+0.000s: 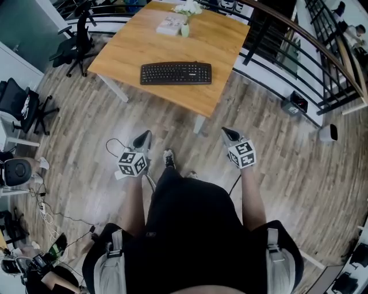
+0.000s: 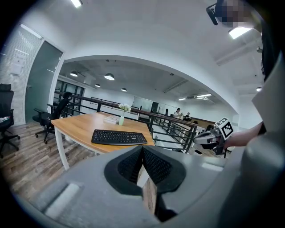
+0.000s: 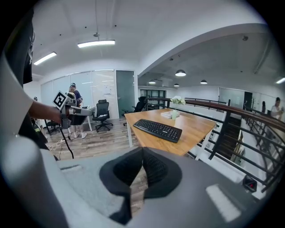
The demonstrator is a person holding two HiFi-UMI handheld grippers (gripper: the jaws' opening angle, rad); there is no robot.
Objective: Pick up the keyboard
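Note:
A black keyboard (image 1: 176,73) lies flat near the front edge of a wooden table (image 1: 224,43); it also shows in the left gripper view as the keyboard (image 2: 119,137) and in the right gripper view as the keyboard (image 3: 157,129). My left gripper (image 1: 144,138) and right gripper (image 1: 229,134) hang over the floor, well short of the table. Both are shut with nothing between the jaws. In each gripper view the black pads meet: left gripper (image 2: 142,150), right gripper (image 3: 142,151). Each view also catches the other gripper at its edge.
A small vase of white flowers (image 1: 187,17) and a book (image 1: 171,24) sit at the table's far side. Black office chairs (image 1: 75,40) stand left. A railing (image 1: 299,40) runs along the right, over a stairwell. Cables (image 1: 49,215) lie on the floor at lower left.

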